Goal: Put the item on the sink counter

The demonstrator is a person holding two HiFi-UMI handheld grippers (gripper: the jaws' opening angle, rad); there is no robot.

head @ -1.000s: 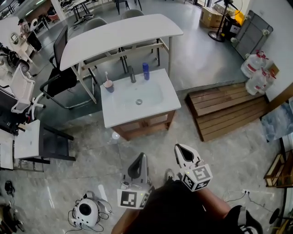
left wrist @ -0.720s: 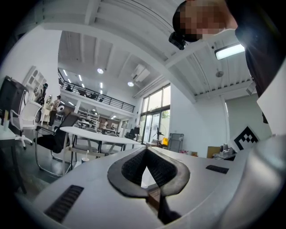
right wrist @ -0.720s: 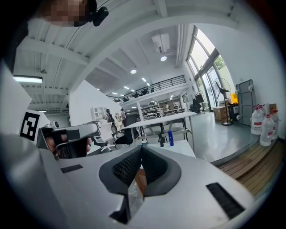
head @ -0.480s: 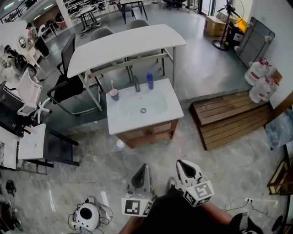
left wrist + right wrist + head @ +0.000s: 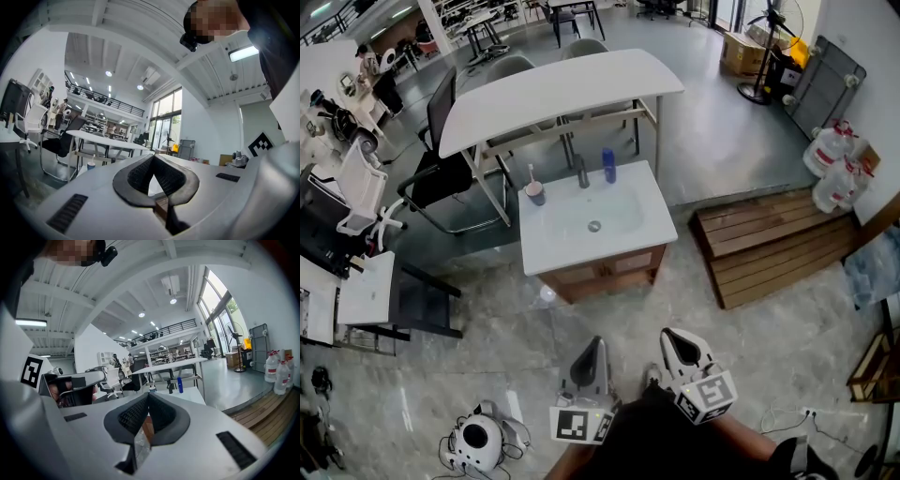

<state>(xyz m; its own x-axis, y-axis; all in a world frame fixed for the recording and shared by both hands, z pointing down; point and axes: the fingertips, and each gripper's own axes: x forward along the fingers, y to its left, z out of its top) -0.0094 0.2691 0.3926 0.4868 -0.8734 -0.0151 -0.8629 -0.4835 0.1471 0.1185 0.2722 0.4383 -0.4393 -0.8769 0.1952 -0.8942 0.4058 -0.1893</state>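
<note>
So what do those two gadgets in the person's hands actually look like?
The left gripper and the right gripper are each a smooth, pale grey-white plastic shell. Each tapers to two jaws lined with black ribbed pads. A white cube printed with black square markers sits at the back of each. The person wears dark clothing.

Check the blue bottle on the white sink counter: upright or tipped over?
Upright. The blue bottle stands on its base at the back edge of the white sink counter, right of the dark faucet.
</note>
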